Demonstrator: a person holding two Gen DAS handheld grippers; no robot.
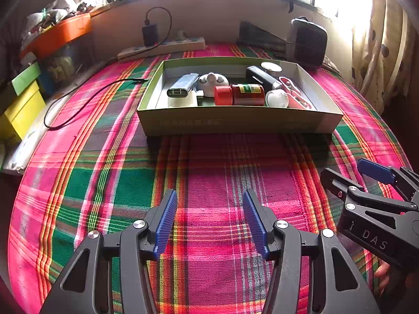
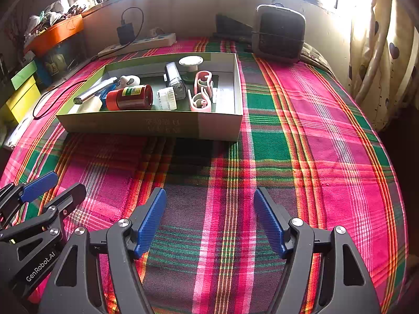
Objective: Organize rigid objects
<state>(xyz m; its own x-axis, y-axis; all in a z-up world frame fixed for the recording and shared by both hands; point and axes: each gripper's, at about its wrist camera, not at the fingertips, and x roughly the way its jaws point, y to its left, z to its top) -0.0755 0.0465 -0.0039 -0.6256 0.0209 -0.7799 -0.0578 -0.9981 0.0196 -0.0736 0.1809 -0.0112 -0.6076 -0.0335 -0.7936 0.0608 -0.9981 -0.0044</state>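
A shallow cardboard box (image 1: 235, 123) (image 2: 131, 124) lies on the plaid cloth and holds several things: a red jar (image 1: 243, 94) (image 2: 131, 96) on its side, a silver device (image 1: 183, 85), a white figure (image 1: 210, 82), a black and silver case (image 1: 260, 77) (image 2: 175, 79), a white cap (image 1: 276, 99) (image 2: 166, 99), a round white lid (image 2: 190, 61) and pink clips (image 2: 203, 89). My left gripper (image 1: 209, 219) hovers open over bare cloth, well short of the box. My right gripper (image 2: 209, 219) is open too, nothing between its fingers. Each gripper shows at the other view's edge.
A power strip (image 1: 162, 48) with a black charger and trailing cable (image 1: 78, 104) lies behind the box to the left. A dark speaker-like box (image 2: 279, 32) stands at the back right. Yellow and green boxes (image 1: 23, 104) and an orange tray sit off the left edge. Curtains hang at right.
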